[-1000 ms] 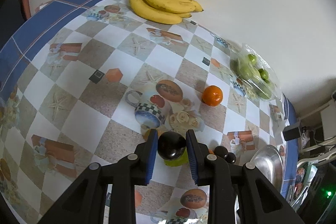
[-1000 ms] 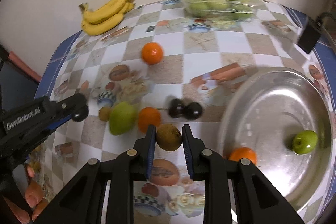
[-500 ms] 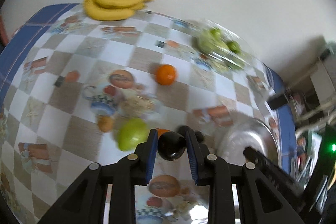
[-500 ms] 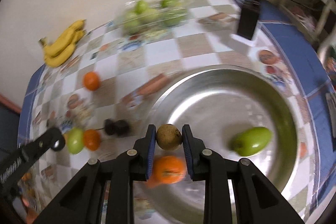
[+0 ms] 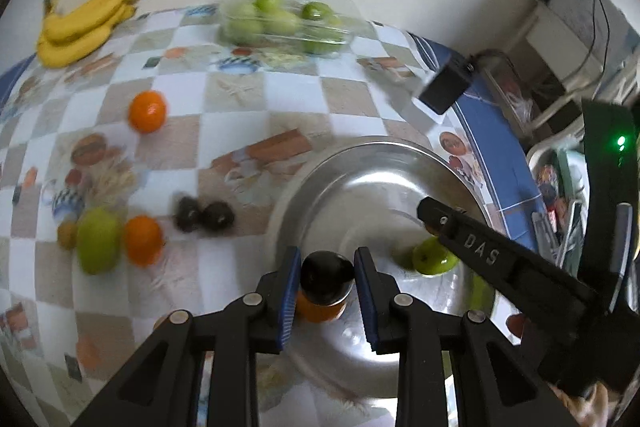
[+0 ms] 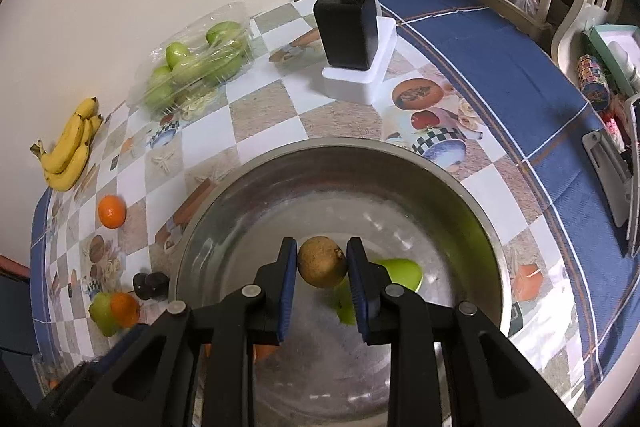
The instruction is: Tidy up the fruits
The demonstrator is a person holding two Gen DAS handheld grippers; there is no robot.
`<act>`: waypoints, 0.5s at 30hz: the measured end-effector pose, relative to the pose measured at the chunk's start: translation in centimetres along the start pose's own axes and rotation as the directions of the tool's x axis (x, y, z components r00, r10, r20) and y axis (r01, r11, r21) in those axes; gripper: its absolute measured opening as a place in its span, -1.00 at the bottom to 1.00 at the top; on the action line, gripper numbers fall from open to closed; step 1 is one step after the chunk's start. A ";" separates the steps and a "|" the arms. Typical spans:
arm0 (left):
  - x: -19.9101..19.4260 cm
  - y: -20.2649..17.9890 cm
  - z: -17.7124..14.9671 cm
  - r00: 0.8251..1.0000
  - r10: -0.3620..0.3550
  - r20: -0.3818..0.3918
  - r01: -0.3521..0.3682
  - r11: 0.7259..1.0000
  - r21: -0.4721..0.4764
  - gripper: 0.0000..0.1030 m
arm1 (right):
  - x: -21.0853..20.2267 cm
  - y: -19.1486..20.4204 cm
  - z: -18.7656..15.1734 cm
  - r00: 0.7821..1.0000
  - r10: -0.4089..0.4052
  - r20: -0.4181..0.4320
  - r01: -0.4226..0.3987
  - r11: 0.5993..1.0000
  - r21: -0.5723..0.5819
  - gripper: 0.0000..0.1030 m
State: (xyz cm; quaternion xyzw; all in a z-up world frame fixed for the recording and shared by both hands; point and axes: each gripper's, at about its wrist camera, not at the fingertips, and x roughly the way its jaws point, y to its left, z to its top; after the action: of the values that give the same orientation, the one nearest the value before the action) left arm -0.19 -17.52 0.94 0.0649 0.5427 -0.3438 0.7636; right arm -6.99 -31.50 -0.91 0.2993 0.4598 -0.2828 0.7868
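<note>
A: What does the left gripper [image 5: 325, 281] have between its blue pads?

B: A round, glossy, near-black fruit [image 5: 327, 277]. The jaws are clamped on it from both sides, and it hangs over the near rim of the wide, shallow stainless-steel bowl [image 5: 360, 171]. Directly below it in the bowl lies a round orange citrus fruit [image 5: 320, 307], mostly hidden.

A: And the right gripper [image 6: 322, 263]?

B: Its jaws are closed on a round, rough-skinned brown fruit [image 6: 322, 261], held above the inside of the same bowl. A green apple [image 6: 396, 273] lies on the bowl floor just behind that gripper; in the left wrist view the right gripper's black arm crosses in front of it.

A: What is on the checkered, picture-printed tablecloth [image 6: 260, 107]?

B: A bunch of yellow bananas [image 5: 86, 23] by the white wall, a clear plastic box of small green fruits [image 5: 286, 19] farther along it, and a lone orange fruit [image 5: 147, 111] well apart from the rest. Left of the bowl sit two dark round fruits [image 5: 205, 214] touching each other, then another orange [image 5: 143, 239] pressed against a green pear-shaped fruit [image 5: 98, 246], with a small brown fruit [image 5: 67, 235] at its far side.

A: Anything else?

B: A black power adapter with cables [image 6: 347, 27] stands on a white block [image 6: 362, 75] beyond the bowl.
</note>
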 end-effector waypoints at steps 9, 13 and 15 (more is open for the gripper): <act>3.4 -0.7 1.6 0.999 0.038 -0.011 -0.038 0.999 0.000 -0.43 | 2.1 -0.8 0.7 1.000 0.014 0.005 -0.014 0.999 0.033 -0.48; 4.6 -0.6 1.5 0.999 0.041 -0.019 -0.041 0.999 -0.007 -0.43 | 2.9 -1.0 0.7 1.000 0.008 -0.010 -0.008 0.999 0.035 -0.48; 5.0 -0.7 1.2 0.999 0.042 -0.031 -0.042 0.999 0.000 -0.42 | 3.3 -1.0 0.6 1.000 0.005 -0.020 -0.004 0.999 0.040 -0.48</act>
State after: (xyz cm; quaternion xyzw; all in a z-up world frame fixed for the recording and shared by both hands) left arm 1.20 -20.88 -2.74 0.0813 0.5531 -0.3265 0.7622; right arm -6.01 -33.20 -3.85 0.3188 0.4614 -0.2869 0.7766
